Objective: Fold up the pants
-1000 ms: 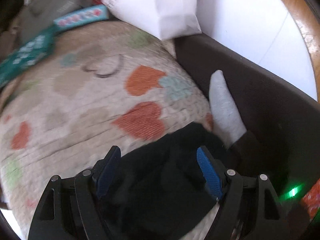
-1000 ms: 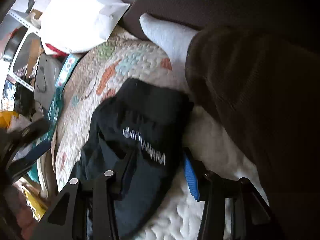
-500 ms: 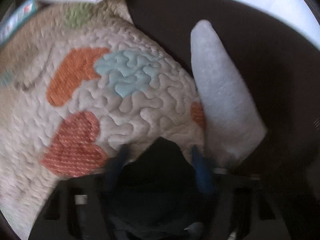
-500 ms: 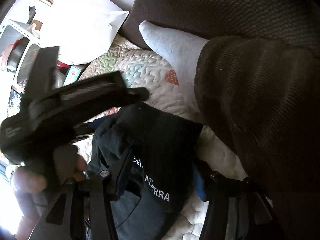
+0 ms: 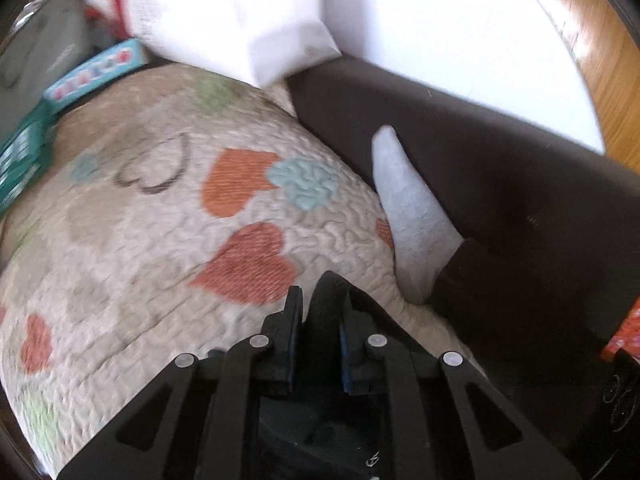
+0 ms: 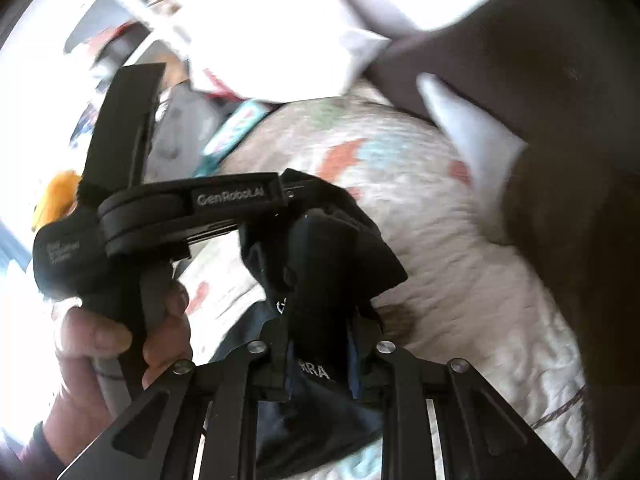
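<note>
Left wrist view: the left gripper (image 5: 320,312), at bottom centre of the frame, has its jaws pinched nearly together on a narrow fold of the black pants (image 5: 326,300), which rises between the pads and continues dark under the gripper frame. Beyond it lies a quilted heart-print cover (image 5: 168,232), bare of garment. At right of centre a person's grey-socked foot (image 5: 412,216) rests against a dark sofa arm (image 5: 500,152). A teal printed band (image 5: 96,72) at upper left carries lettering too blurred to read. Judging by this, folding has barely begun: the pants are bunched, not laid flat.

Right wrist view: the right gripper (image 6: 320,344), at bottom centre, is closing its jaws on a thick wad of the pants, with the cloth between the pads. White letters "RRA" (image 6: 318,372) show on the cloth just below the grip; the rest of that word is hidden. At centre left, a hand (image 6: 120,340) holds the left gripper, whose body reads "GenRobot.AI" (image 6: 231,197), its tip in the same bundle. No neat crease is visible; straightening and every fold seem left to do.
</note>
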A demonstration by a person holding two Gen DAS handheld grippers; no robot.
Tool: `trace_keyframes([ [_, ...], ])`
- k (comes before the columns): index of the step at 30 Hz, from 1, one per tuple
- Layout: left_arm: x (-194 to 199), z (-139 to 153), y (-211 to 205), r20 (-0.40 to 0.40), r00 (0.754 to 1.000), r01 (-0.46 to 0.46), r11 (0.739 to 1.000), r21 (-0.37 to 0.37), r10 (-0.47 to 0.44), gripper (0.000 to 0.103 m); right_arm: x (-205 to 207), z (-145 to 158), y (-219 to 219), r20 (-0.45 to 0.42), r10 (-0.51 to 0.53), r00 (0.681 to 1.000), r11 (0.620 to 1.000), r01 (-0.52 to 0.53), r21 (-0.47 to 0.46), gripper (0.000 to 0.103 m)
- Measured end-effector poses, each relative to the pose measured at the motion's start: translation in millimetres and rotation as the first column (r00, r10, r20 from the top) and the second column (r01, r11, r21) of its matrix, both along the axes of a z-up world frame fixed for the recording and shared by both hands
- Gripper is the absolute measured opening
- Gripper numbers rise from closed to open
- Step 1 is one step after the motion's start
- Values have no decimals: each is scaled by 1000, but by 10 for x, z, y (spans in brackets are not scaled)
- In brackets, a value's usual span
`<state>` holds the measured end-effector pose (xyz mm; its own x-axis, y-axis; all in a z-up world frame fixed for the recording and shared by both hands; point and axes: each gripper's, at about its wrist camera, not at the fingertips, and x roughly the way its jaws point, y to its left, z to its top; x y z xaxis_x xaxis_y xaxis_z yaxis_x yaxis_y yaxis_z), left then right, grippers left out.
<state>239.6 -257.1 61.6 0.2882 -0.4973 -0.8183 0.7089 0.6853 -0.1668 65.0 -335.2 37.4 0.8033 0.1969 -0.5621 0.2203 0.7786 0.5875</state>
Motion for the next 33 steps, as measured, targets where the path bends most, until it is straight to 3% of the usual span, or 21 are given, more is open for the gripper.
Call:
trace_keyframes([
  [4, -34, 60, 669, -21, 994, -111, 991, -69, 110, 15, 15, 100, 447, 26, 114, 993, 991, -112, -76, 22],
  [8, 1, -99, 1308, -87, 969, -243, 961, -130, 233, 15, 20, 36, 941, 7, 244, 970, 961, -241, -132, 22],
  [15, -30, -518, 2128, -173, 906, -411, 900, -144, 386, 17, 116, -360, 1748, -102, 421, 901, 845, -431, -317, 25],
  [18, -33, -629, 2394, -207, 879, -462, 876, -141, 430, 31, 138, -521, 1885, -138, 444, 885, 804, -461, -376, 28],
  [19, -40, -647, 2458, -214, 871, -476, 868, -143, 442, 42, 129, -542, 1918, -139, 454, 880, 794, -470, -385, 35],
  [22, -60, -700, 2636, -238, 849, -512, 847, -144, 473, 45, 82, -534, 1996, -119, 512, 851, 772, -517, -371, 60],
  [27, -131, -730, 2790, -252, 820, -554, 823, -122, 514, 50, -84, -458, 2233, -119, 581, 805, 701, -569, -429, 64],
  [30, -207, -745, 2885, -241, 808, -571, 815, -97, 538, 61, -154, -396, 2217, -118, 593, 797, 693, -579, -430, 69],
  [33, -247, -821, 3083, -257, 767, -620, 782, -64, 588, 62, -198, -322, 2131, -106, 588, 802, 707, -573, -414, 71],
])
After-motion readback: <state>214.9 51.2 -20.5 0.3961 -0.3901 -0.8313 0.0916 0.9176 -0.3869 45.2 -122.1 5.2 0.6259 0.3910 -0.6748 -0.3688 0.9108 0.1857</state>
